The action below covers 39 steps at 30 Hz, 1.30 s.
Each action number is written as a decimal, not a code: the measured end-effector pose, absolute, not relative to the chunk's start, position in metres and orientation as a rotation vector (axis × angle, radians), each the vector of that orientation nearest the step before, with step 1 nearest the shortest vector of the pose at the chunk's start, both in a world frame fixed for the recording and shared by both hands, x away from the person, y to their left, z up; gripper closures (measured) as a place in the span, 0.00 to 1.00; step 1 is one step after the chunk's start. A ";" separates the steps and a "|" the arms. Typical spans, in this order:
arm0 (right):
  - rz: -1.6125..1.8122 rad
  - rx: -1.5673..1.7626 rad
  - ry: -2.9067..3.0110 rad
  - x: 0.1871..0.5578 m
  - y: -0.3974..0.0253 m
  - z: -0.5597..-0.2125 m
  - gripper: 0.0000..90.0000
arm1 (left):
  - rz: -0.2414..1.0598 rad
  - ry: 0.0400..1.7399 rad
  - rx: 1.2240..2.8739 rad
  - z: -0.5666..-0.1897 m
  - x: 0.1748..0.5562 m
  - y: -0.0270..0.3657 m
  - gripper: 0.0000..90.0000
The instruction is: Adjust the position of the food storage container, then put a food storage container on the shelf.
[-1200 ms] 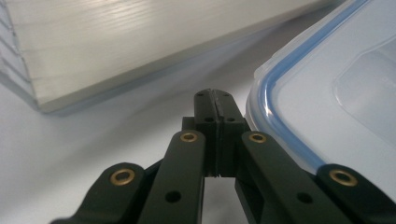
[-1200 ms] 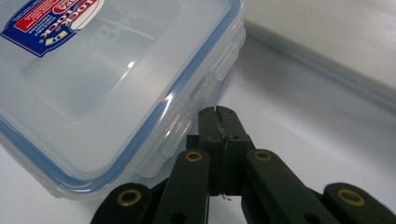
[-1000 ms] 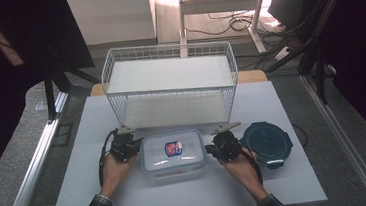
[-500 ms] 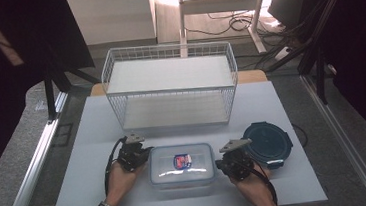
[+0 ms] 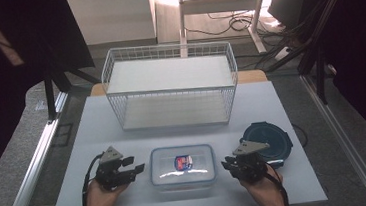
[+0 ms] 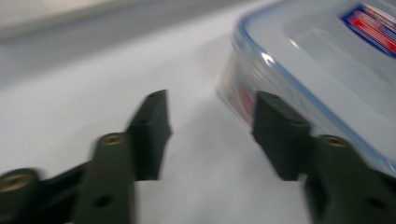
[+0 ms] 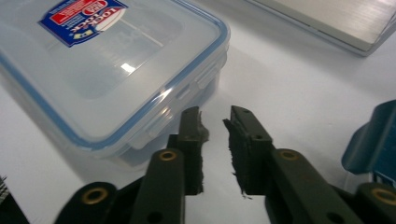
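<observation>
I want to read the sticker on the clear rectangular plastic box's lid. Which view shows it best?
The right gripper view: the red and blue sticker on the clear rectangular plastic box is near and sharp, its lettering almost legible. The left gripper view catches a blurred corner of it. The high view shows it whole but tiny.

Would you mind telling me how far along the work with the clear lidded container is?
Nothing looks finished: the clear container sits lidded on the table, outside the wire basket. In hand: the left hand-held gripper and right hand-held gripper flank it, open, gripping nothing. Grasping and moving it remain.
</observation>
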State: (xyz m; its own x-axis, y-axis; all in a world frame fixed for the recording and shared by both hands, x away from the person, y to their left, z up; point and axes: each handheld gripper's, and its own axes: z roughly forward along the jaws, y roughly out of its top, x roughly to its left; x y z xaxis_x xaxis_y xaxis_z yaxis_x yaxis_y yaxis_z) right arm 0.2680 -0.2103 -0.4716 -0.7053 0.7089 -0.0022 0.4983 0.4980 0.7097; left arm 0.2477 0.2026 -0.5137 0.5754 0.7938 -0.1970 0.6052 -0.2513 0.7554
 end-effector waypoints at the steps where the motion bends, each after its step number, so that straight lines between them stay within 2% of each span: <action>1: 1.030 1.007 2.451 0.266 -0.212 -0.471 0.78 | 0.286 1.116 1.970 -0.515 0.242 0.203 0.38; 3: 1.055 0.994 2.449 0.263 -0.213 -0.470 0.72 | 0.280 1.091 2.001 -0.517 0.233 0.205 0.29; 5: 1.068 0.988 2.447 0.260 -0.215 -0.470 0.64 | 0.264 1.072 2.018 -0.519 0.226 0.205 0.24; 9: 1.122 0.960 2.453 0.253 -0.218 -0.473 0.40 | 0.269 1.026 2.024 -0.521 0.216 0.206 0.15; 10: 1.122 0.960 2.453 0.253 -0.218 -0.473 0.40 | 0.269 1.019 2.027 -0.522 0.215 0.207 0.15; 15: 1.177 0.961 2.481 0.250 -0.220 -0.478 0.25 | 0.268 1.023 2.034 -0.525 0.210 0.210 0.08; 19: 1.178 0.965 2.486 0.250 -0.218 -0.481 0.16 | 0.287 1.029 2.016 -0.524 0.208 0.212 0.07; 28: 1.217 0.968 2.470 0.254 -0.218 -0.482 0.07 | 0.252 1.014 1.937 -0.523 0.213 0.216 0.05; 39: 1.247 0.951 2.481 0.261 -0.206 -0.478 0.03 | 0.208 0.978 1.991 -0.509 0.224 0.198 0.05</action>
State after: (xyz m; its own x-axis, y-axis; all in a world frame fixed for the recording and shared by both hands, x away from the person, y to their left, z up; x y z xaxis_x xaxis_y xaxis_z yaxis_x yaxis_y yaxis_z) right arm 0.2610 -0.2061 -0.4784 -0.7710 0.6290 0.0993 0.4549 0.4349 0.7771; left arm 0.2240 0.1976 -0.5086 0.6756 0.7058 -0.2131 0.5578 -0.3004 0.7737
